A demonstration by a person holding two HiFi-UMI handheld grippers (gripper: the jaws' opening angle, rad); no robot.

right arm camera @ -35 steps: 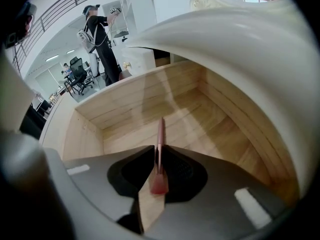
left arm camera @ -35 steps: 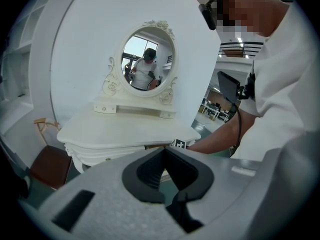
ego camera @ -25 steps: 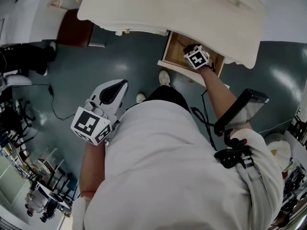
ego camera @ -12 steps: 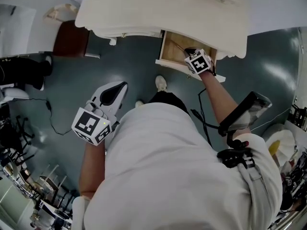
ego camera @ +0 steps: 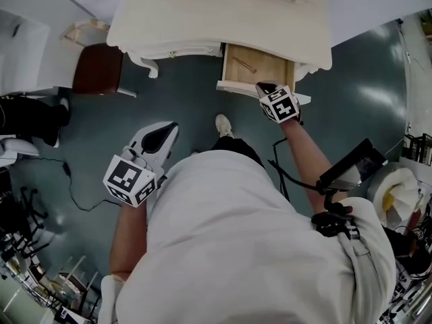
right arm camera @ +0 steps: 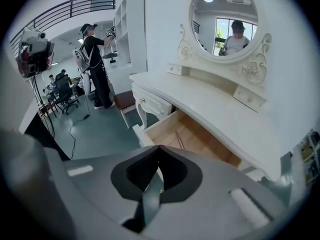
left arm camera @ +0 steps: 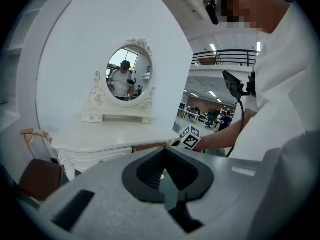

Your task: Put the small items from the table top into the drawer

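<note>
A white dressing table (ego camera: 223, 19) stands ahead with its wooden drawer (ego camera: 255, 71) pulled open. One thin brownish stick-like item (ego camera: 244, 64) lies on the drawer floor, also visible as a slim item (right arm camera: 179, 140) in the right gripper view. My right gripper (ego camera: 268, 88) hovers just outside the drawer's front edge, shut and empty; its jaws (right arm camera: 159, 150) meet with nothing between them. My left gripper (ego camera: 164, 132) hangs low over the floor, left of my body, jaws together and empty (left arm camera: 164, 153). The part of the table top (right arm camera: 200, 100) that I see is bare.
A brown-seated chair (ego camera: 98, 67) stands left of the table. A cable (ego camera: 74, 181) trails over the grey-green floor. An oval mirror (right arm camera: 226, 21) rises behind the table top. Another person (right arm camera: 95, 59) stands near white shelves further off. My shoe (ego camera: 223, 124) sits below the drawer.
My right gripper has drawn back out of the drawer to its front edge. The left gripper has stayed where it was.
</note>
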